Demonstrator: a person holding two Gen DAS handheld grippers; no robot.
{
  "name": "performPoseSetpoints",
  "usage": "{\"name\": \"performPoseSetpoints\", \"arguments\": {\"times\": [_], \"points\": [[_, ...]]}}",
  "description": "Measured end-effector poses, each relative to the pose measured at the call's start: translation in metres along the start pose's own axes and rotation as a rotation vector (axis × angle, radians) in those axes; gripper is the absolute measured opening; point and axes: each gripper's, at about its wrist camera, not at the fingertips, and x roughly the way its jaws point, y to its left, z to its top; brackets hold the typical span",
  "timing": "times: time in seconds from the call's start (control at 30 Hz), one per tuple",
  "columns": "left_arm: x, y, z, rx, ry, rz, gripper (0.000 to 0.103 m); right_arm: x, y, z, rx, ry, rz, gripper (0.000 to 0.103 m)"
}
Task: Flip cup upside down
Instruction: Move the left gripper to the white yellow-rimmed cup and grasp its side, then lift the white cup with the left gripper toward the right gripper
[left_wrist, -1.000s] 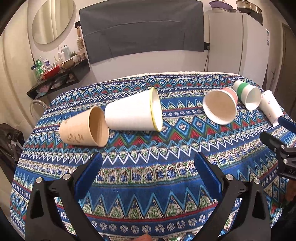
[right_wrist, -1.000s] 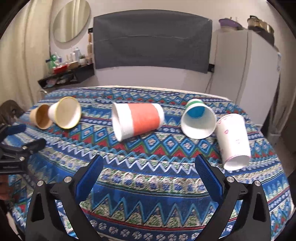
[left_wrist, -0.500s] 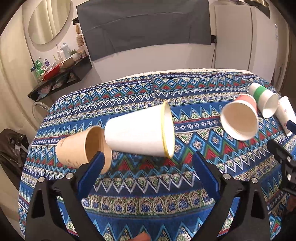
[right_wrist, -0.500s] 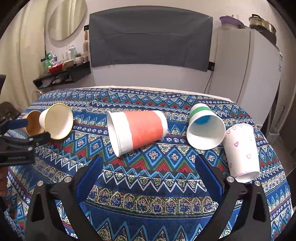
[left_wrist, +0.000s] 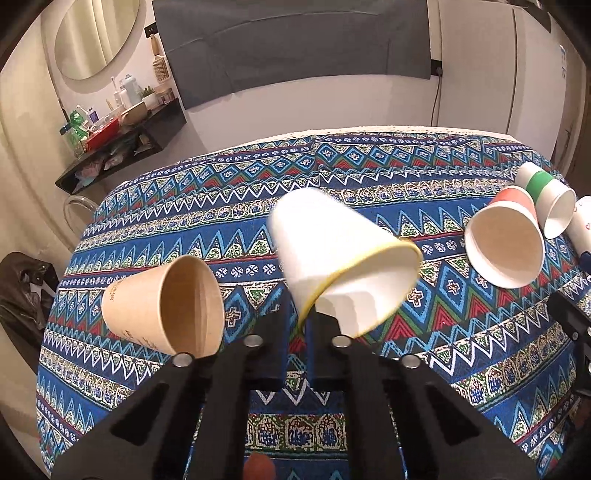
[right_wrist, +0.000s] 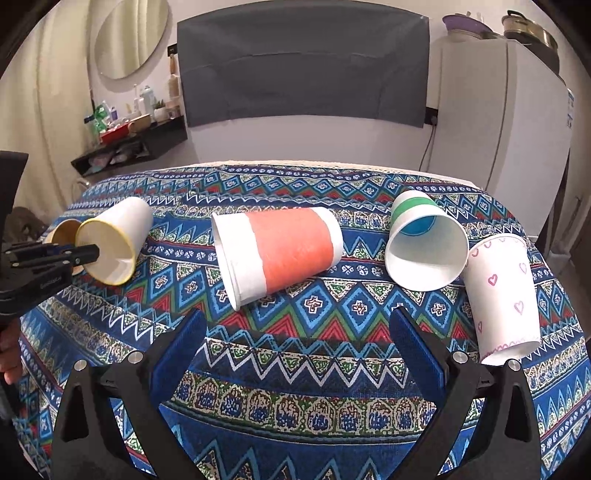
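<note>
While the left hand-held gripper (left_wrist: 297, 325) has its two fingers pressed together on the yellow rim of the white cup (left_wrist: 332, 254), pinching the cup wall between them, the cup sits tilted just ahead of the fingertips, base up and away, mouth turned down toward the gripper. From the right side I see the same cup (right_wrist: 114, 240) at the far left of the table (right_wrist: 332, 325), its open mouth facing outward with the left hand-held gripper (right_wrist: 86, 254) clamped at its lip. Just beside it on the left lies a brown paper cup (left_wrist: 166, 302) on its side, mouth toward me.

The right hand-held gripper (right_wrist: 295, 350) hangs over the near edge of the patterned cloth with its blue-padded fingers spread wide, holding nothing. Beyond it, between the fingers, an orange-banded cup (right_wrist: 277, 254) lies on its side. To its right lies a green-banded cup (right_wrist: 424, 243), mouth toward me, touching a white cup with pink hearts (right_wrist: 502, 291) lying near the table's right edge. A grey cloth (right_wrist: 303, 62) hangs on the wall behind.
</note>
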Motion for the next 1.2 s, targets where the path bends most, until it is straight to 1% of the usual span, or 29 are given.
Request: {"name": "performPoseSetpoints", "arguments": {"times": [0.23, 0.4, 0.63, 0.77, 1.03, 1.2], "points": [[-0.008, -0.002, -0.006, 0.006, 0.008, -0.045, 0.005, -0.005, 0.001, -0.001, -0.006, -0.009, -0.006, 0.095], [-0.018, -0.007, -0.011, 0.028, 0.006, -0.061, 0.004, -0.010, 0.002, -0.001, -0.012, -0.020, -0.006, 0.095], [-0.033, -0.022, -0.025, 0.069, -0.001, -0.076, 0.004, -0.020, 0.000, -0.003, -0.022, -0.034, -0.016, 0.095], [-0.043, -0.032, -0.034, 0.096, -0.006, -0.098, 0.004, -0.028, -0.005, -0.005, -0.012, -0.041, -0.015, 0.095], [-0.069, -0.059, -0.050, 0.158, -0.034, -0.123, 0.004, -0.041, -0.013, -0.009, -0.002, -0.058, -0.015, 0.095], [-0.078, -0.074, -0.062, 0.191, -0.035, -0.138, 0.004, -0.047, -0.022, -0.012, 0.015, -0.059, -0.011, 0.095]]}}
